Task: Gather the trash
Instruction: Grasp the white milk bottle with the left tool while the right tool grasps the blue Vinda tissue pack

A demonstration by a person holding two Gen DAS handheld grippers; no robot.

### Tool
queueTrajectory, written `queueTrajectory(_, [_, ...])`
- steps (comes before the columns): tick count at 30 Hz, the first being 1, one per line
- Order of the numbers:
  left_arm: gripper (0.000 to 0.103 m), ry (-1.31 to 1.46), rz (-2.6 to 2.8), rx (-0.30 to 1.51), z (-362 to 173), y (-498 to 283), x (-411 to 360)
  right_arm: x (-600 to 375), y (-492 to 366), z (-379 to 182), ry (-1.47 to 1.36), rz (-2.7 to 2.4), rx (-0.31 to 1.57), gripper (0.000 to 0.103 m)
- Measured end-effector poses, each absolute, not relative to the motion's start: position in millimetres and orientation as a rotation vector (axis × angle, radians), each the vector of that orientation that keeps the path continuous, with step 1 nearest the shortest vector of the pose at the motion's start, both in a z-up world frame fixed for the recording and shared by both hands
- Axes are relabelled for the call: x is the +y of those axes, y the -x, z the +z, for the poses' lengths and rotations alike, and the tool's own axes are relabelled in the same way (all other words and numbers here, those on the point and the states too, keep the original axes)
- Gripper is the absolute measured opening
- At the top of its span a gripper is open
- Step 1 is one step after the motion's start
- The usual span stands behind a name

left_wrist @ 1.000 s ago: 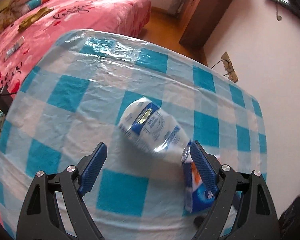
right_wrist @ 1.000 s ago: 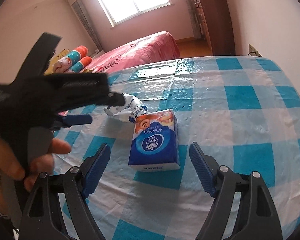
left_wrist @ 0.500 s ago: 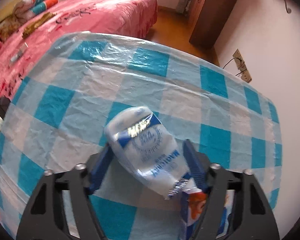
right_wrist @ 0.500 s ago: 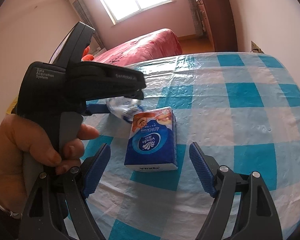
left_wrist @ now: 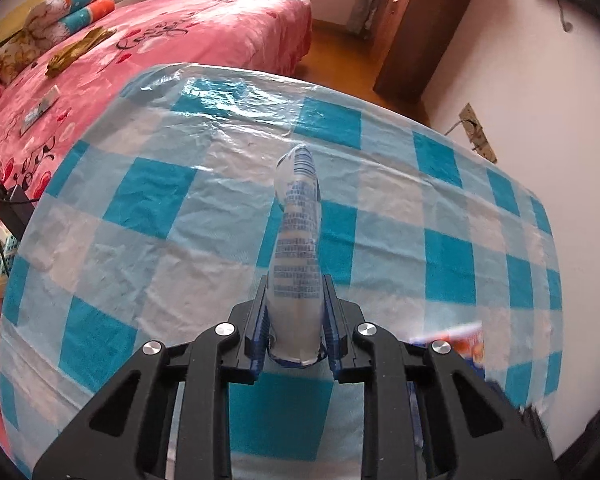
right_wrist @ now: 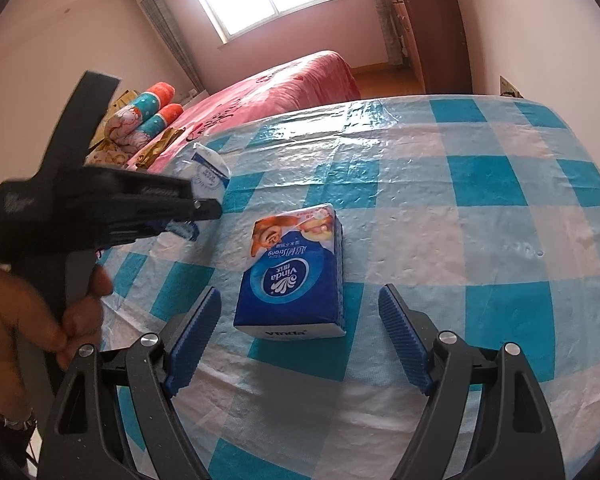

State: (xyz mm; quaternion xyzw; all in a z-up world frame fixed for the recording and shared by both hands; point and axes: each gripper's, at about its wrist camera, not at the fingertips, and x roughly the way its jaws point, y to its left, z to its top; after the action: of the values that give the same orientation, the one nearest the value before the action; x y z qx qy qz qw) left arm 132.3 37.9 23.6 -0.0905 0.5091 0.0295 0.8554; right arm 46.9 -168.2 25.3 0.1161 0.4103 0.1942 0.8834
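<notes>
The left gripper is clamping a flattened white-and-blue plastic wrapper, with its blue pads pressing on both sides of the wrapper's lower end. The wrapper is standing edge-on between the pads and is projecting forward past the fingertips, above the checked tablecloth. In the right wrist view, the same gripper is being held by the person's hand to the left of the tissue pack, and the wrapper's upper end is showing above the gripper's black body.

The right gripper is standing wide, with nothing between its pads. Its two blue pads are sitting on either side of the tissue pack's near end, apart from it and not touching it.

The tissue pack, blue with a white logo and an orange printed end, is lying flat on the tablecloth. In the left wrist view, only a blurred orange-and-blue corner of it is showing to the right of the left gripper.

A pink bed is standing beyond the tablecloth's far edge, behind the tissue pack.
</notes>
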Motion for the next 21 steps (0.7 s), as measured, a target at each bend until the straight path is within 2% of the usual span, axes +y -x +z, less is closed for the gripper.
queueTrajectory(21, [0.025, 0.008, -0.227, 1.088, 25, -97, -23, -176, -49, 26, -0.237, 0.387, 0.854, 0.081])
